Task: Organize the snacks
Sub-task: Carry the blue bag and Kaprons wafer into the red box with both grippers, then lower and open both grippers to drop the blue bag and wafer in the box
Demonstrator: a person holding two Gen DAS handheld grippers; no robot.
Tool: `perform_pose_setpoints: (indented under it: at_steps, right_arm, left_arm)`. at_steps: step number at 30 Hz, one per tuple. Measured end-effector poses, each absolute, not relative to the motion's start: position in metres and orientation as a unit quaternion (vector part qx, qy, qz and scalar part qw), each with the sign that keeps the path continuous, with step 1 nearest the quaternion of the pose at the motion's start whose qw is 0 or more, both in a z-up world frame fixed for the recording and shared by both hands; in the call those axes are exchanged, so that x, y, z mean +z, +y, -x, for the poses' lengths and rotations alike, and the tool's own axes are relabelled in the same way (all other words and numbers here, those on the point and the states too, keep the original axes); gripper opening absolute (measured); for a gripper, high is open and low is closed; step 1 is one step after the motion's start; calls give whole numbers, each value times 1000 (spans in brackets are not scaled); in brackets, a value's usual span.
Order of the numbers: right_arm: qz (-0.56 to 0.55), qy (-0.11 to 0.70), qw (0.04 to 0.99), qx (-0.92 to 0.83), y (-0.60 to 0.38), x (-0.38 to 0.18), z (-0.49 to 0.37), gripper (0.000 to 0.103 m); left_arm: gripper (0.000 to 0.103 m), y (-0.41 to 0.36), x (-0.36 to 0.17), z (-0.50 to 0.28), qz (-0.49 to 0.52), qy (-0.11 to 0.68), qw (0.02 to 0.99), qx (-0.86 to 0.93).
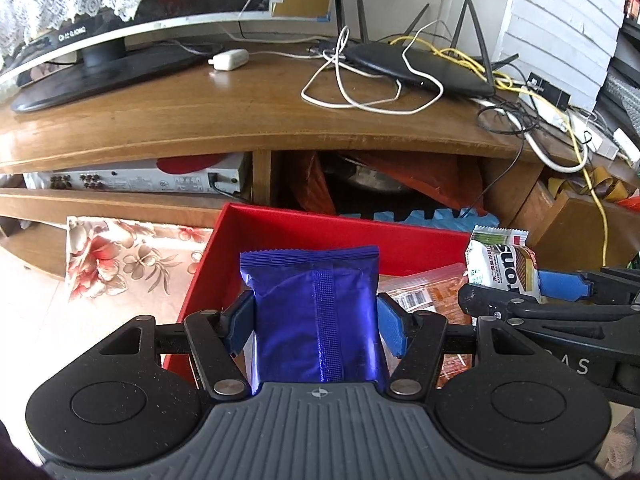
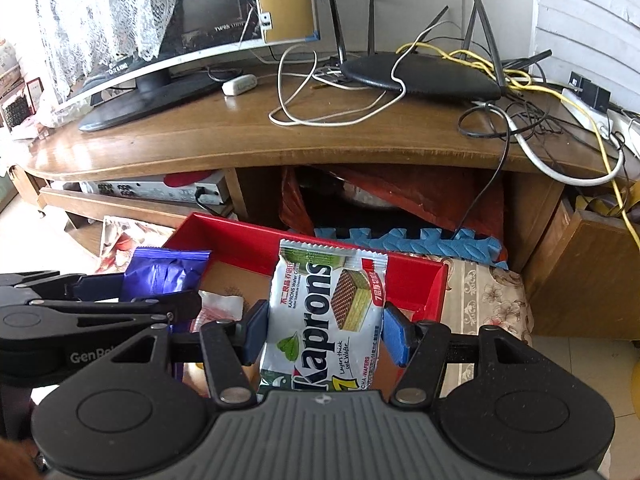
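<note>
Blue foil fills the left wrist view: the left gripper [image 1: 316, 320] is clamped on a blue packet [image 1: 316, 312], its blue pads pressing the packet's two sides at 9 and 3 o'clock. The packet stands upright, seam facing the camera, above the red box [image 1: 296, 228], whose far wall runs behind it at 12 o'clock. Inside the box, at 3 o'clock from the packet, lies an orange bag [image 1: 436, 292] with a barcode label.

At 3 o'clock in that view the right gripper [image 1: 532, 284] reaches in from the side, gripping a white wafer pack [image 1: 496, 264].

From the right wrist, the right gripper [image 2: 324, 328] grasps the wafer pack [image 2: 324, 312] by its long edges, pads squeezing at 9 and 3 o'clock. The pack is upright, printed "Kaprons", and hangs over the right half of the red box [image 2: 404, 276]. At 9 o'clock the left gripper [image 2: 156, 296] comes in sideways with the blue packet [image 2: 164, 272] over the box's left half. The two snacks are near each other but apart.

Beyond the box, at 12 o'clock, stands a wooden TV stand [image 2: 248, 140]. On it sit a monitor [image 2: 192, 20] at 11 o'clock and a black router [image 2: 420, 76] at 1 o'clock, among white, black and yellow cables [image 2: 328, 120]. Blue foam mats [image 2: 408, 240] lie just behind the box's far wall.
</note>
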State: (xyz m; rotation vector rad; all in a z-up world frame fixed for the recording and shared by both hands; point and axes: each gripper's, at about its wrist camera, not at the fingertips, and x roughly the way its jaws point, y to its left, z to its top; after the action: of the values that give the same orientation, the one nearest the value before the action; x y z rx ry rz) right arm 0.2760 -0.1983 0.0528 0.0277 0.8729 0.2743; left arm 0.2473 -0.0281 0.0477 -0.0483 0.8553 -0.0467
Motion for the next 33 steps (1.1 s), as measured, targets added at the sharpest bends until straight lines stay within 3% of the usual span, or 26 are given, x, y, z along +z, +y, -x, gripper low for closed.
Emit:
perform_pose_setpoints:
  at_steps: [33]
  right_arm:
    - [-6, 468, 874, 132, -194, 6, -295, 57]
  left_arm:
    - [69, -30, 4, -263, 7, 452, 892, -6]
